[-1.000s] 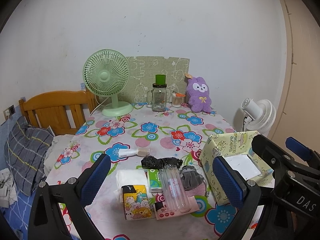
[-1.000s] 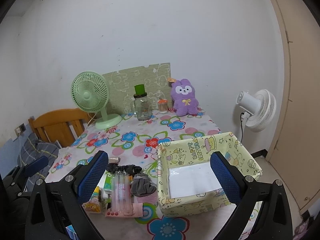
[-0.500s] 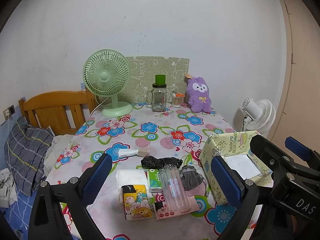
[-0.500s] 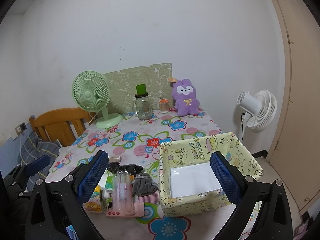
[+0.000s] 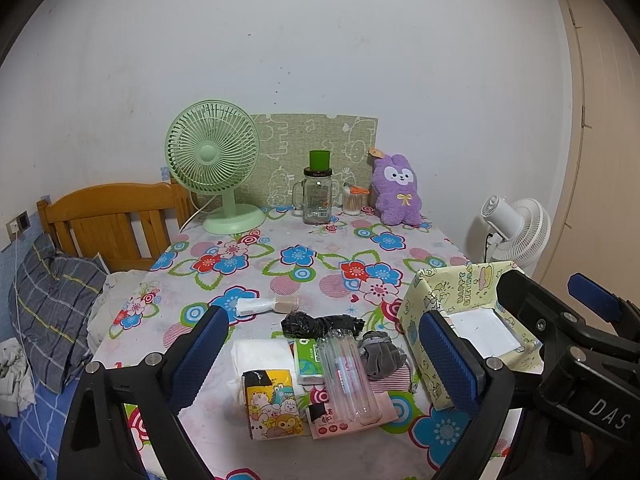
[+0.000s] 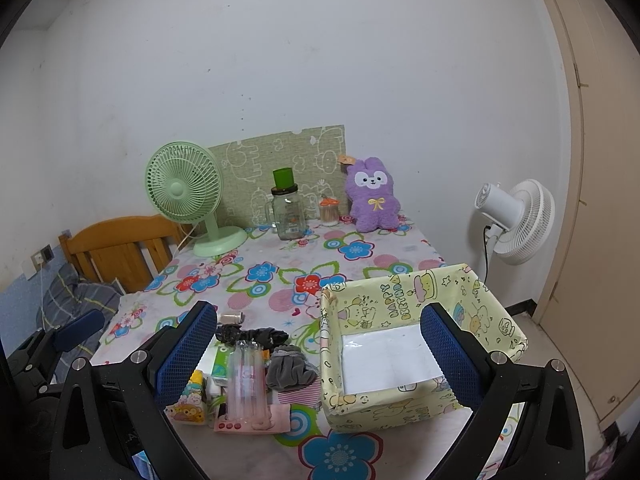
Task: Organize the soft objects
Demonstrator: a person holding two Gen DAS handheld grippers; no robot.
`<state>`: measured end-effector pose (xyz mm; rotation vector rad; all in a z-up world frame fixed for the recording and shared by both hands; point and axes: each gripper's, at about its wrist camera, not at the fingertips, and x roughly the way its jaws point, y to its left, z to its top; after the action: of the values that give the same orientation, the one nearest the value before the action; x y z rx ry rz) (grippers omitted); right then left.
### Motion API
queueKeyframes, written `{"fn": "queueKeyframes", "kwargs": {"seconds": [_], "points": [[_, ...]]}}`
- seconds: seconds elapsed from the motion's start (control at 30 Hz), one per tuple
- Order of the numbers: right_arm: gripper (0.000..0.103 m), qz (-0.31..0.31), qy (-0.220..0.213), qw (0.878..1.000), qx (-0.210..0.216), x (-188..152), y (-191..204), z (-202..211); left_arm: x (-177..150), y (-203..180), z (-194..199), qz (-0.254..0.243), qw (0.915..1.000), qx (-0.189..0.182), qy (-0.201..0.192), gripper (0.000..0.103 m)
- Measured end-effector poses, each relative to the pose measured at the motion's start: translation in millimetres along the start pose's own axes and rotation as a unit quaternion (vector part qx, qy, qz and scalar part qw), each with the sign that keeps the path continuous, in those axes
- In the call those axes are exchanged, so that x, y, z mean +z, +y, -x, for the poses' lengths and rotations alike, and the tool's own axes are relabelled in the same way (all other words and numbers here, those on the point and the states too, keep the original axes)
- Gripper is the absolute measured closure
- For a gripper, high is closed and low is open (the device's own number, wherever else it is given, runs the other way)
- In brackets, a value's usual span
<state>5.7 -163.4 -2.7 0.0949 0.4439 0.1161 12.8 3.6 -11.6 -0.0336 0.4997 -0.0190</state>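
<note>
Now I hold both tools above the near edge of the counter, which has a flowered cloth on it. My left tool is wide apart but its jaws are closing a little; nothing sits between the pads, they only frame the pile below. My right tool is also spread wide and grips nothing.

Most soft things lie in one small pile near the front edge — a grey pouch on a striped cloth, a black scrunchie just behind them, and a white tissue pack on the left side of the pile. Beside the tissue pack lie a green pack and a clear tube case, which rests on a pink card. A yellow cartoon pack lies in front of the tissue pack. A small white roll lies apart, farther back.

To the right of the pile stands a yellow box, open at the top, with only a white bottom visible inside. In the right view it is just beside the grey pouch.

At the far edge stand a green fan, a glass jar and a purple plush — the plush leans against the wall.
</note>
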Motion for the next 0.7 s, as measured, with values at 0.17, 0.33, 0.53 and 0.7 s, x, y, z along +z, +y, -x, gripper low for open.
{"fn": "queueKeyframes", "kwargs": {"seconds": [0.17, 0.33, 0.53, 0.7], "points": [[0.0, 0.0, -0.001, 1.0, 0.0, -0.1, -0.3, 0.2, 0.0, 0.2, -0.3, 0.0, 1.0, 0.0, -0.001, 0.007], [0.0, 0.0, 0.0, 1.0, 0.001, 0.0, 1.7, -0.8, 0.4, 0.4, 0.5, -0.001, 1.0, 0.0, -0.001, 0.008], [0.001, 0.0, -0.001, 1.0, 0.001, -0.2, 3.1, -1.1, 0.6, 0.5, 1.2, -0.001, 1.0, 0.003, -0.002, 0.009], [0.001, 0.0, 0.002, 1.0, 0.004, -0.9, 7.2, -4.9, 2.2, 1.1, -0.2, -0.007, 1.0, 0.007, -0.002, 0.009]]}}
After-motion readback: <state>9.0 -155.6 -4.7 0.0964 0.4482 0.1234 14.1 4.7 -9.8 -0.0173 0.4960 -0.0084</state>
